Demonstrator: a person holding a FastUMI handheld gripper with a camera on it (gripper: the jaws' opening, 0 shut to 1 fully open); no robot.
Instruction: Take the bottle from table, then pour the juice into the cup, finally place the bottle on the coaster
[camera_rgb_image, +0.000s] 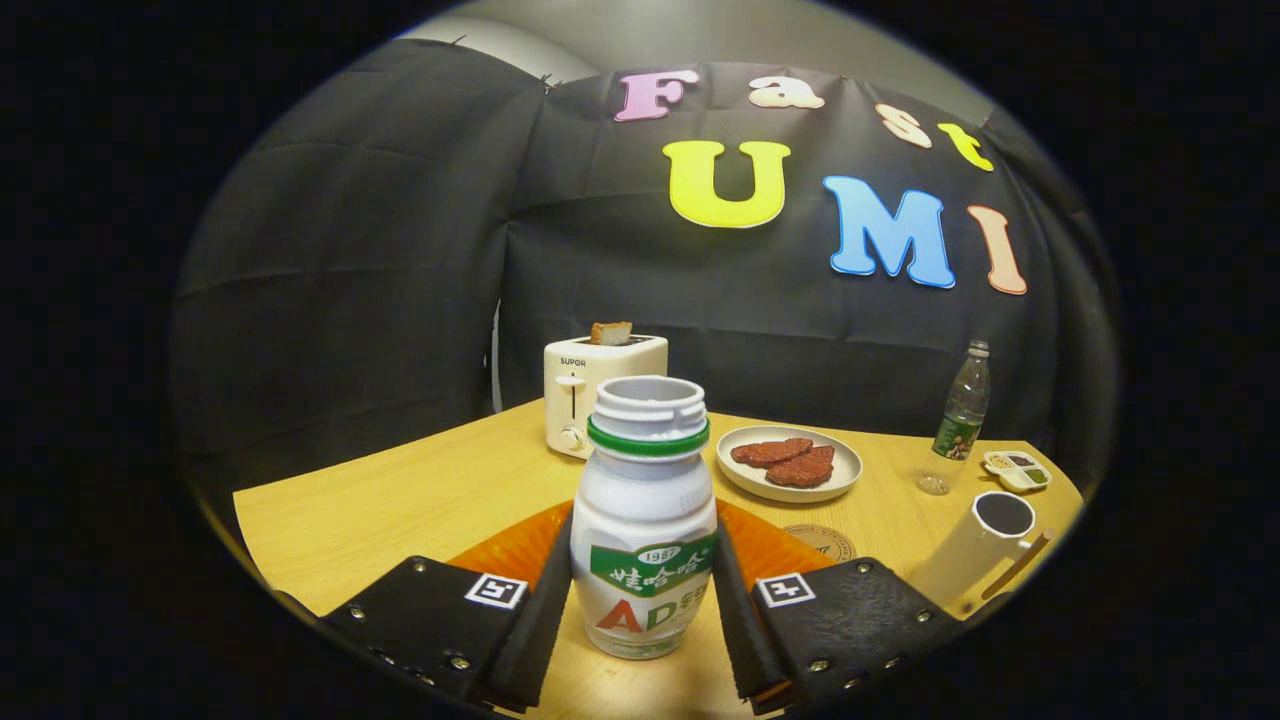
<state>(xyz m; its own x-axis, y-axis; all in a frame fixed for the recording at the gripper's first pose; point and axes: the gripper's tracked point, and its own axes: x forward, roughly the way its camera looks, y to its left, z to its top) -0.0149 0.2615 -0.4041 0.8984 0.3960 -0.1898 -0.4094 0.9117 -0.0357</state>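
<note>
Two fingers (540, 610) flanking uncapped bottle (645, 530), upright on table (400, 500); jaws narrow, contact uncertain. Cup (985, 545) right, coaster (820, 542) just beyond. Risks: weak grip slipping on smooth plastic, early tilt spilling juice.

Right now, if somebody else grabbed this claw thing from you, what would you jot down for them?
Claw: fingers on either side of the bottle, apparently pressing it; bottle upright on the table, cap off.
Cup: ahead to the right. Coaster: beyond the right finger, bare.
Done: bottle reached.
Left: lift, pour into cup, set bottle on coaster.
</note>
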